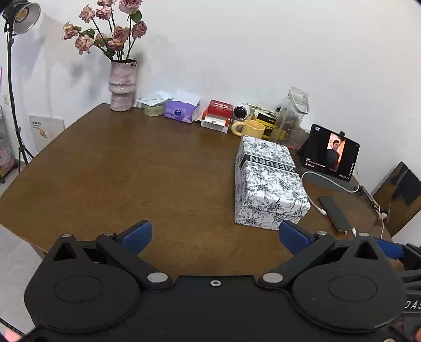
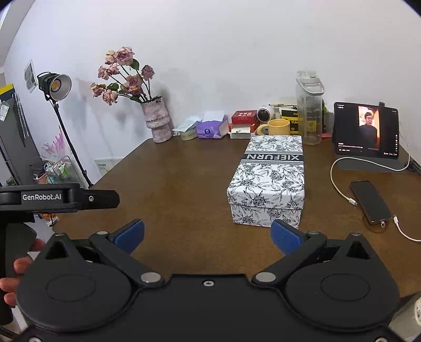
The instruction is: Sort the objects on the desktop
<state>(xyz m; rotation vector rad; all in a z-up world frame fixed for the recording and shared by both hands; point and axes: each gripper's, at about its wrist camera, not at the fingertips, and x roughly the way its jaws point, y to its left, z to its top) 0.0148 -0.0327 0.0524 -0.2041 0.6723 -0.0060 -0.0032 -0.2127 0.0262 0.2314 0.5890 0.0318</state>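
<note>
A closed floral black-and-white box (image 1: 268,184) (image 2: 267,179) lies on the brown table (image 1: 131,171) (image 2: 171,184), right of centre. A dark phone (image 1: 334,213) (image 2: 369,201) on a white cable lies to its right. Along the back wall stand a yellow mug (image 1: 251,129) (image 2: 277,127), a purple tissue pack (image 1: 181,110) (image 2: 211,129), a red-and-white box (image 1: 217,114) (image 2: 243,123) and a clear bottle (image 1: 292,115) (image 2: 310,110). My left gripper (image 1: 214,235) is open and empty near the front edge. My right gripper (image 2: 208,234) is open and empty too, just short of the floral box.
A pink vase of roses (image 1: 122,84) (image 2: 156,121) stands at the back left corner. A tablet (image 1: 331,152) (image 2: 367,130) playing video leans at the back right. A lamp on a stand (image 1: 18,18) (image 2: 56,86) is off the table's left. A hand (image 2: 15,265) holds the left gripper's handle.
</note>
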